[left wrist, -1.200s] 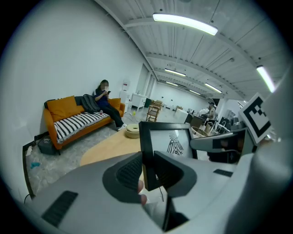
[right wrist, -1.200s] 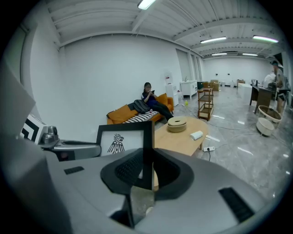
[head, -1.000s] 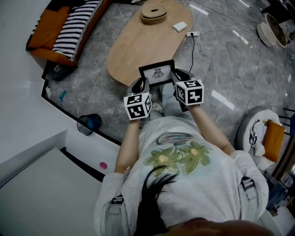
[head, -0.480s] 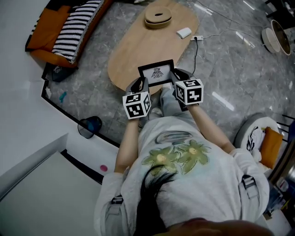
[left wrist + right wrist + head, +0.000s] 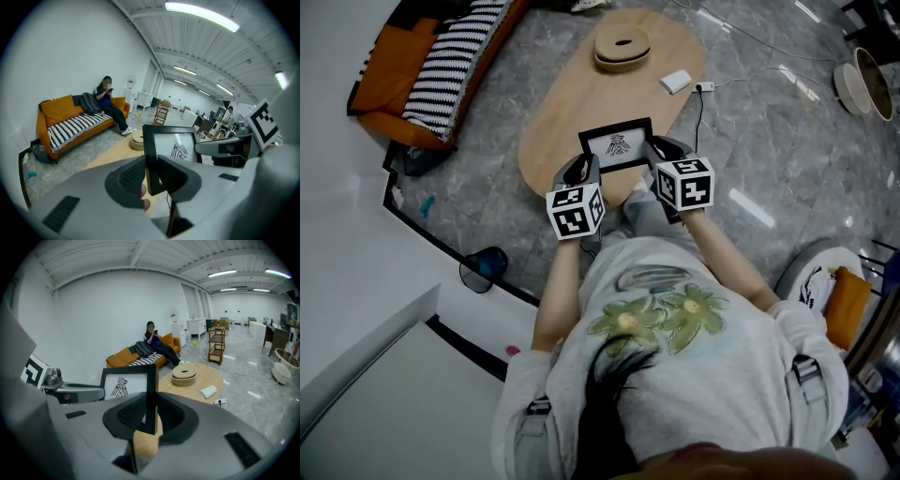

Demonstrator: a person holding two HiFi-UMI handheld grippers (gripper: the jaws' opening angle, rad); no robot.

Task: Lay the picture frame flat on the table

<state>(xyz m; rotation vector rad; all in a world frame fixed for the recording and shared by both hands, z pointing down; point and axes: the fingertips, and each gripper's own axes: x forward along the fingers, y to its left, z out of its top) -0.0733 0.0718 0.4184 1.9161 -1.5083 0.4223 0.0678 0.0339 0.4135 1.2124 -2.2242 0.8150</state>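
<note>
From the head view, the picture frame (image 5: 617,147) stands upright over the near end of the wooden table (image 5: 572,103), with the left gripper (image 5: 585,168) and right gripper (image 5: 654,152) at its two sides. In the left gripper view, the jaws clamp the frame's (image 5: 171,145) black left edge (the bird print faces the camera). In the right gripper view, the pads (image 5: 174,415) pinch the frame's (image 5: 125,385) right edge, above the tabletop.

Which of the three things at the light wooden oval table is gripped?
The black picture frame with the bird print: the left gripper and right gripper pinch its side edges. The round wooden ring and small white block lie untouched.
</note>
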